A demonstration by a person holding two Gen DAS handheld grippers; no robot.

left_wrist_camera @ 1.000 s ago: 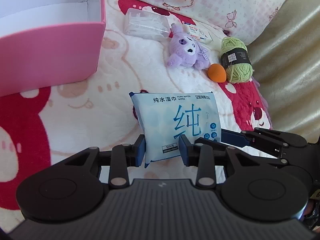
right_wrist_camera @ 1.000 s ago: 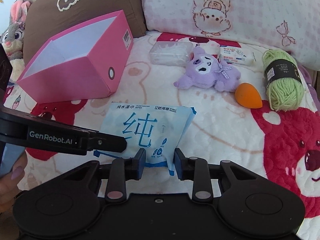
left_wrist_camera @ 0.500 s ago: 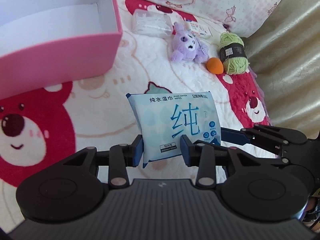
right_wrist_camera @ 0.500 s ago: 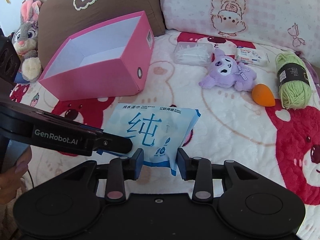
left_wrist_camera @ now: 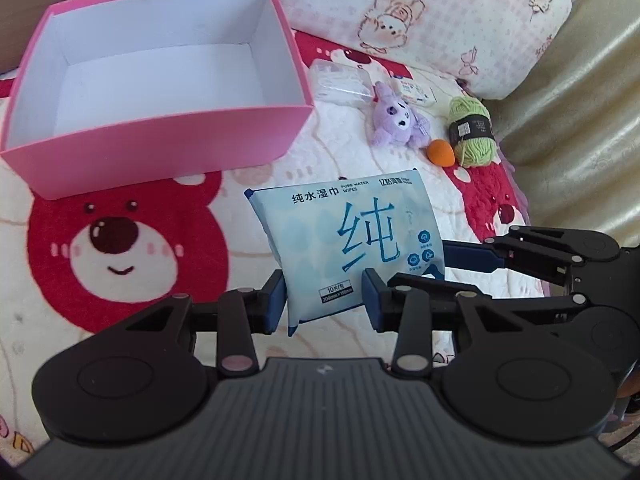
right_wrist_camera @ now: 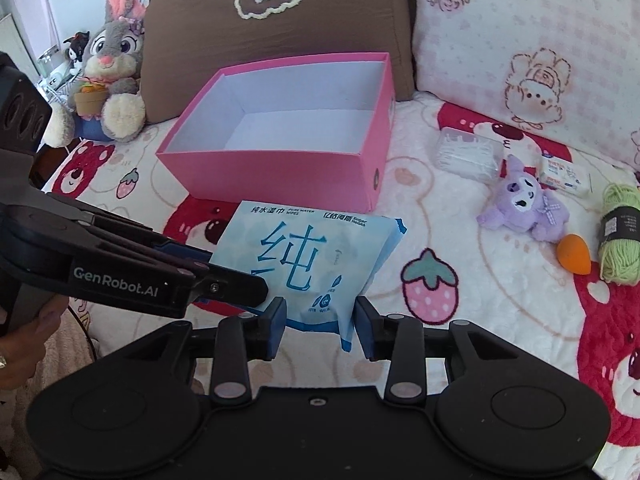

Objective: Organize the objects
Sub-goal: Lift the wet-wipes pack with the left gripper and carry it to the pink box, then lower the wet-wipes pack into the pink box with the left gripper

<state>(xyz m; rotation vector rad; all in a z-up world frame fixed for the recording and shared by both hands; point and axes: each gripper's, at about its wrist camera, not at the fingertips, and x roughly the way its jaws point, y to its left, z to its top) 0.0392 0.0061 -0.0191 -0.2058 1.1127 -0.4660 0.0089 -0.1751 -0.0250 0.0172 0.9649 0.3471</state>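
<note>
Blue wet-wipes pack [left_wrist_camera: 348, 236] sits clamped between our left gripper [left_wrist_camera: 323, 300] and right gripper [right_wrist_camera: 320, 320]; we should keep it level over the pink box [right_wrist_camera: 280, 168], then release together.

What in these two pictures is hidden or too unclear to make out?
- Wet wipes pack: its bottom edge is hidden behind the left tongs in the left view and the right tongs in the right view.
- Pink box: its near floor is hidden by its own front wall in both views.
- Small white packet: print too small to read.
- Yarn: cut off by the right view's edge.
</note>
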